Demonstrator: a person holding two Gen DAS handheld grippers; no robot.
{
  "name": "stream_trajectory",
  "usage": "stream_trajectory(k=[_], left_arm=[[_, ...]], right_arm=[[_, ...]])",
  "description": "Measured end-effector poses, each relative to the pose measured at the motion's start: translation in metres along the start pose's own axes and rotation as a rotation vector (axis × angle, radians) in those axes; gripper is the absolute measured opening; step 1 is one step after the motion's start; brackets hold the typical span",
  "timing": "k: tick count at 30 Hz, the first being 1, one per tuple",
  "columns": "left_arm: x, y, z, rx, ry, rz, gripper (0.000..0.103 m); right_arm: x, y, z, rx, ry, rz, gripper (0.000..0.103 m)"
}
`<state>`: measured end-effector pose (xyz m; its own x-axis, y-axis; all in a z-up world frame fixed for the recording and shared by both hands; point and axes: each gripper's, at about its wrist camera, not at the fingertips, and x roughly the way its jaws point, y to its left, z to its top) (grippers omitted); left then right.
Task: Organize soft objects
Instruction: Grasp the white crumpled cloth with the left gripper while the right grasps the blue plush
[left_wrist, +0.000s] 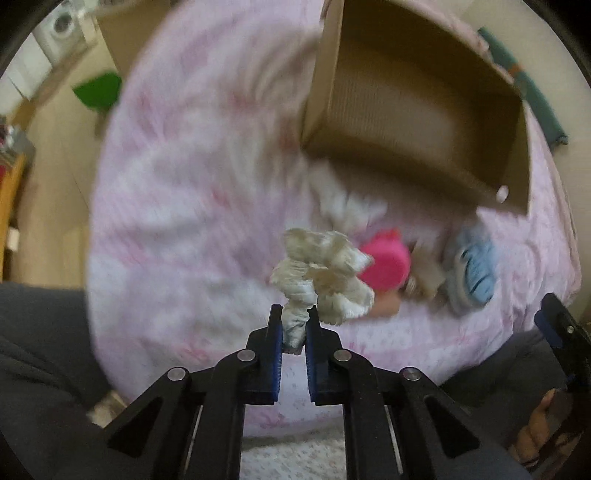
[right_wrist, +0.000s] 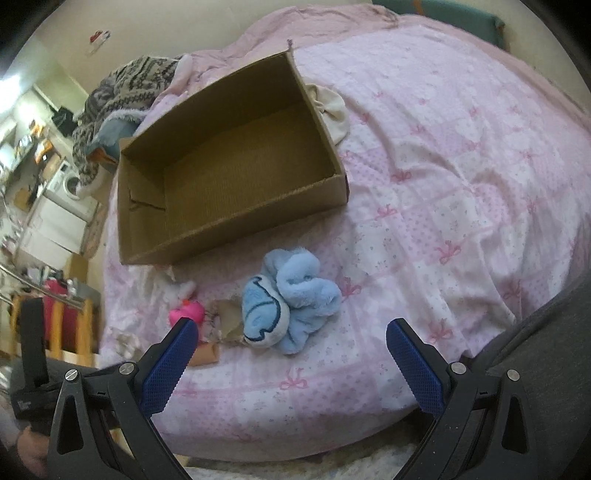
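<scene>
Left tongs (left_wrist: 294, 326) pinch cream scrunchie (left_wrist: 322, 275), long axis upright; right tongs (right_wrist: 291, 360) wide.

The cardboard box (right_wrist: 236, 166) is plain brown corrugated board, matt, with fine ribbing across its floor. The bedspread (right_wrist: 443, 177) is thin printed cotton, matt and lightly creased. At six o'clock from the box, the blue plush toy (right_wrist: 291, 306) has a fluffy pile. The cream scrunchie (left_wrist: 321, 280) is ruffled, crinkled cloth with a faint sheen. The right gripper (right_wrist: 291, 363) has matt black plastic arms, blue pads (right_wrist: 415, 369) with a knurled rubbery texture, and shiny metal pivot screws. The pink toy (left_wrist: 388, 264) looks smooth, but blur hides its material.
</scene>
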<state>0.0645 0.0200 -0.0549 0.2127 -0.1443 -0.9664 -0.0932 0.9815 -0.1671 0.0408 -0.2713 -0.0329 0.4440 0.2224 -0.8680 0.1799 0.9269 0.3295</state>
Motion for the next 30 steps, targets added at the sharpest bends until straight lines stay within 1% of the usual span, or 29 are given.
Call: stream_trajectory(k=[2,5,8,10,11,12,15,17,20,22,24,25,26,27,28,30], left_arm=[[-0.011,-0.001,0.004,0.009,-0.039,-0.007,0.010],[-0.025,0.000,0.014,0.034,-0.092,0.013,0.010],[-0.022,0.002,0.031,0.053,-0.114,0.036,0.010],[-0.020,0.006,0.033,0.060,-0.124,0.055,0.010],[-0.017,0.006,0.034,0.058,-0.122,0.054,0.010],[-0.013,0.007,0.033,0.055,-0.117,0.051,0.010],[-0.004,0.008,0.031,0.051,-0.116,0.061,0.010],[0.000,0.011,0.030,0.036,-0.111,0.053,0.010],[0.004,0.012,0.029,0.029,-0.103,0.043,0.010],[0.005,0.011,0.029,0.030,-0.102,0.043,0.010],[0.006,0.011,0.029,0.030,-0.102,0.041,0.010],[0.007,0.011,0.029,0.029,-0.102,0.041,0.010],[0.007,0.011,0.029,0.030,-0.101,0.041,0.010],[0.007,0.010,0.029,0.033,-0.102,0.041,0.010],[0.007,0.009,0.029,0.037,-0.104,0.043,0.010],[0.006,0.007,0.028,0.040,-0.104,0.037,0.010]], right_arm=[[-0.001,-0.002,0.010,0.013,0.022,0.009,0.103],[0.005,-0.003,0.028,0.031,0.071,0.038,0.103],[0.025,0.006,0.041,-0.009,0.168,0.038,0.103],[0.046,0.015,0.043,-0.059,0.243,0.046,0.103],[0.058,0.018,0.042,-0.079,0.286,0.036,0.103],[0.067,0.020,0.040,-0.085,0.307,0.017,0.103],[0.088,0.023,0.036,-0.104,0.327,-0.040,0.103],[0.100,0.026,0.033,-0.119,0.344,-0.063,0.103],[0.116,0.028,0.029,-0.135,0.379,-0.061,0.103],[0.120,0.026,0.028,-0.126,0.382,-0.056,0.103],[0.120,0.023,0.029,-0.118,0.356,-0.052,0.087],[0.120,0.022,0.030,-0.120,0.354,-0.052,0.071],[0.120,0.021,0.031,-0.119,0.353,-0.041,0.060],[0.118,0.020,0.032,-0.119,0.350,-0.027,0.055],[0.115,0.020,0.031,-0.123,0.340,-0.024,0.047],[0.108,0.021,0.030,-0.148,0.314,-0.012,0.042]])
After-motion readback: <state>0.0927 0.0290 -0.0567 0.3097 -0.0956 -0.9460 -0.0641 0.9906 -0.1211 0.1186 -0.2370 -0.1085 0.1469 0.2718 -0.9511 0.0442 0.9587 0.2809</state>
